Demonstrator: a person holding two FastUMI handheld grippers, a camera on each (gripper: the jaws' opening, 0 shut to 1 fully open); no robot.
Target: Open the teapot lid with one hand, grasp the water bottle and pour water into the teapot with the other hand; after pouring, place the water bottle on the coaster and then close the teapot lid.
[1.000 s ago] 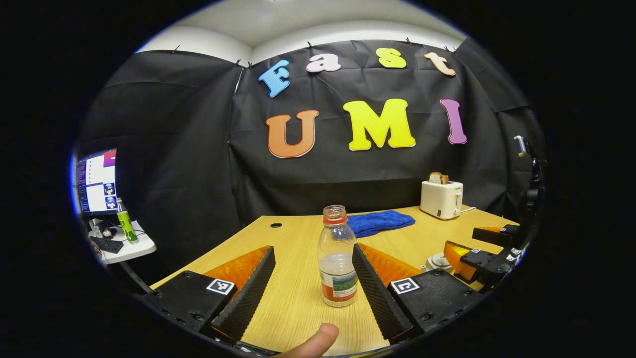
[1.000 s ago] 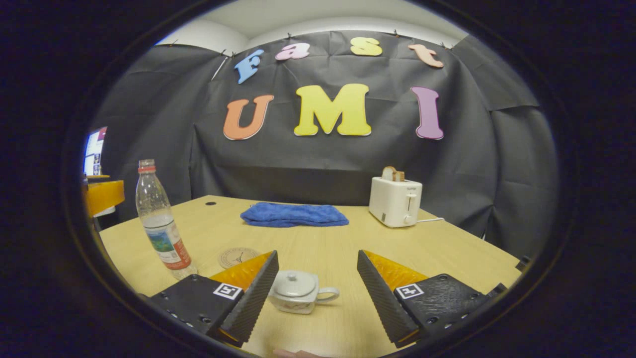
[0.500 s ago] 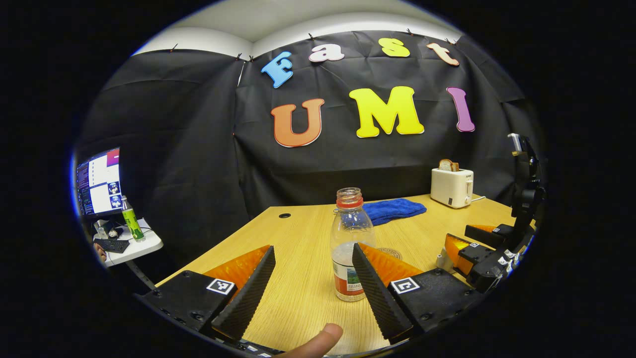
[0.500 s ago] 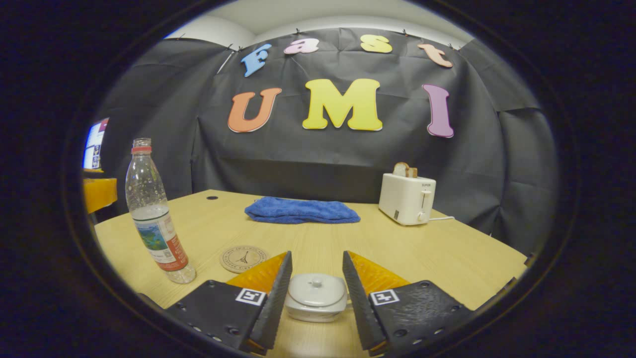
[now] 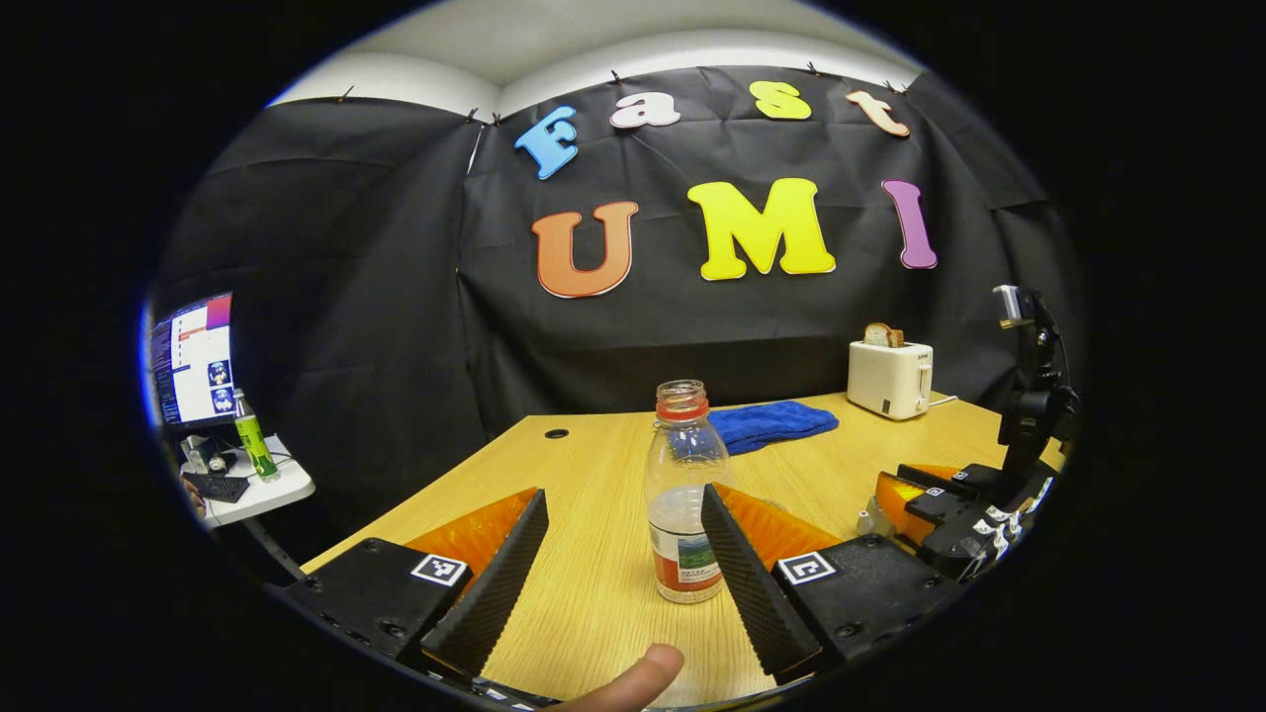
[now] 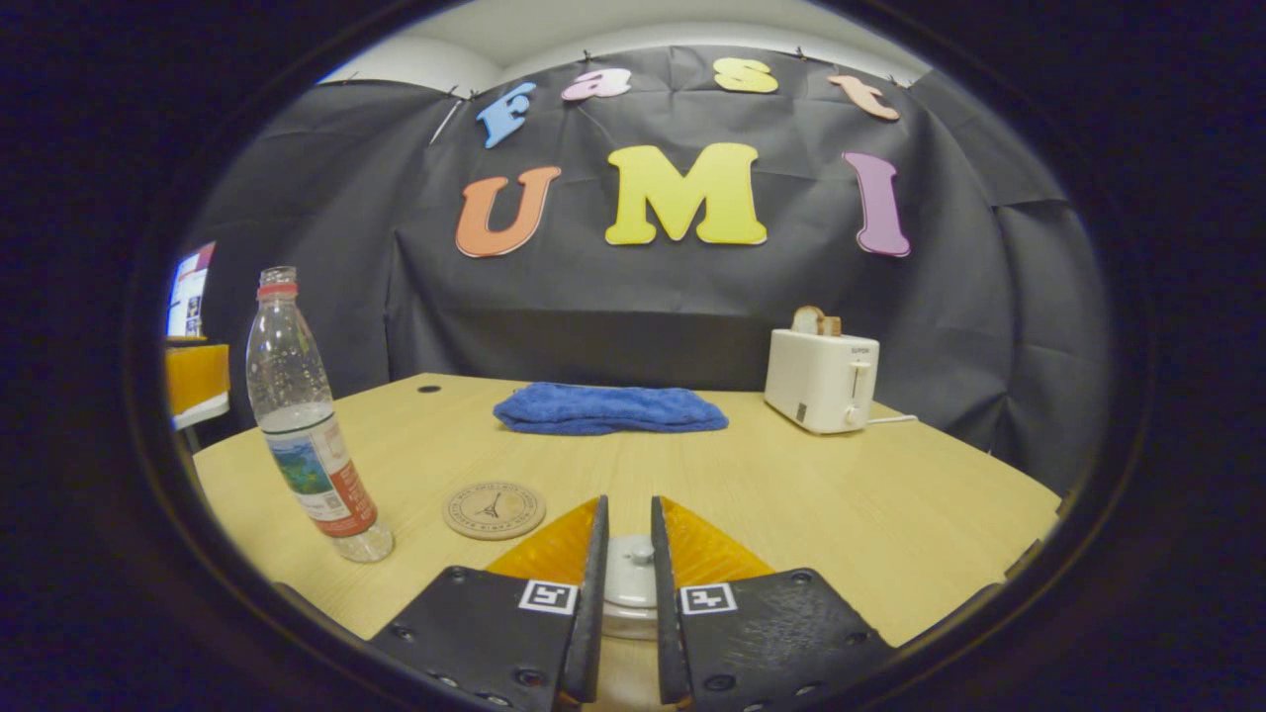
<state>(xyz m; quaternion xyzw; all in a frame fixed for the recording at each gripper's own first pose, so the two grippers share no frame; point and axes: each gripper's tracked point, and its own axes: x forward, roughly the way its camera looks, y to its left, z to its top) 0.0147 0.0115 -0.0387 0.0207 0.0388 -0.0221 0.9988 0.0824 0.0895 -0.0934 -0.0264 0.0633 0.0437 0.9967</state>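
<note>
An uncapped clear water bottle [image 5: 682,494] with a red neck ring and some water in it stands on the wooden table [image 5: 593,613]. My left gripper [image 5: 623,554] is open around it, and the bottle is close to the right-hand finger [image 5: 752,583]. In the right gripper view the same bottle [image 6: 302,435] stands at the left, with a round coaster [image 6: 494,509] beside it. My right gripper [image 6: 628,564] is narrowed onto the knob of the white teapot lid [image 6: 629,585]; the pot's body is mostly hidden. That gripper also shows in the left gripper view [image 5: 940,504].
A blue towel [image 6: 611,407] and a white toaster [image 6: 821,381] with bread sit at the back of the table. A thumb [image 5: 633,682] shows at the bottom of the left gripper view. A monitor [image 5: 193,356] and a side table [image 5: 247,489] stand off to the left.
My right gripper came down over the teapot and its fingers went from wide open to nearly together on the lid knob. The left gripper stayed open around the bottle, shifting slightly.
</note>
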